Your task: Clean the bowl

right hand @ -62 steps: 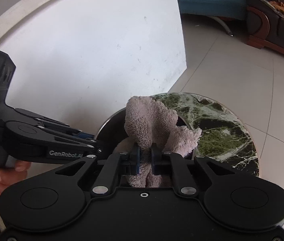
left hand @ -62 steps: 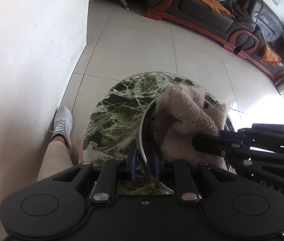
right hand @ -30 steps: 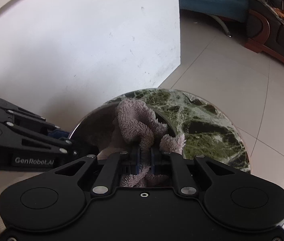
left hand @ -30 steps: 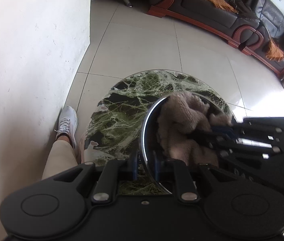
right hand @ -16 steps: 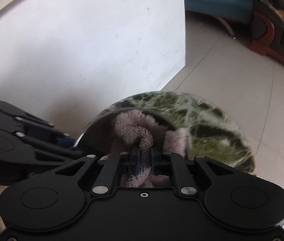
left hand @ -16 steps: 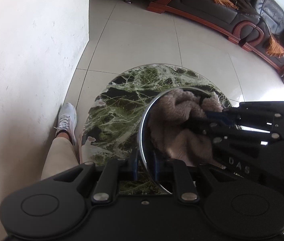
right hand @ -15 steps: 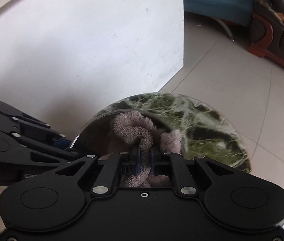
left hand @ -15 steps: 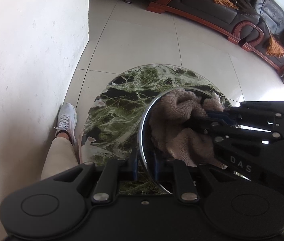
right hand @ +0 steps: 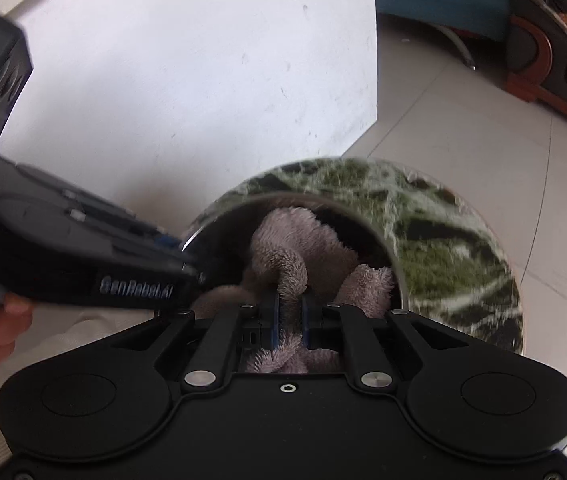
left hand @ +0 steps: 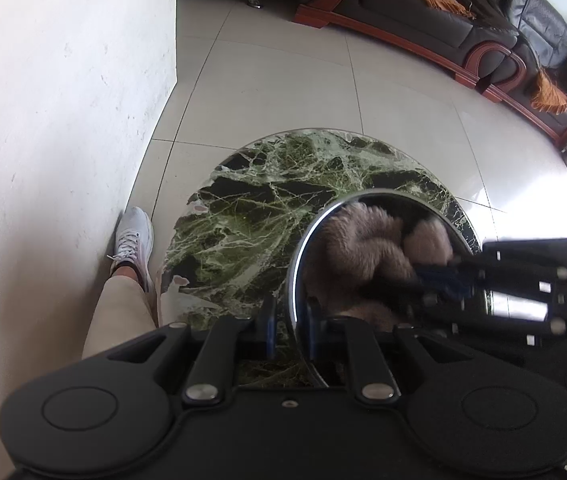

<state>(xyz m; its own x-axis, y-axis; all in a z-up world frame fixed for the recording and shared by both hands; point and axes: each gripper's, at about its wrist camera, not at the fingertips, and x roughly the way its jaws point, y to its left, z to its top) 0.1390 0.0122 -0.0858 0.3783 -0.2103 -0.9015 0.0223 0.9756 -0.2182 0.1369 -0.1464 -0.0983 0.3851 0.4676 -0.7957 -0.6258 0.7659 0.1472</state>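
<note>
Polished steel forms the round, shiny metal bowl (left hand: pixel 297 264), which is tipped on its side above the round green-veined marble table (left hand: pixel 267 208), its mouth turned to the right and its near rim pinched between the narrow fingers of the left gripper (left hand: pixel 289 322). A fluffy, crumpled pinkish-grey towel (right hand: pixel 283 256) is pressed inside the bowl, clamped tight in the closed fingers of the right gripper (right hand: pixel 289 320). A white plaster wall (left hand: pixel 63 120) is seen at the left.
</note>
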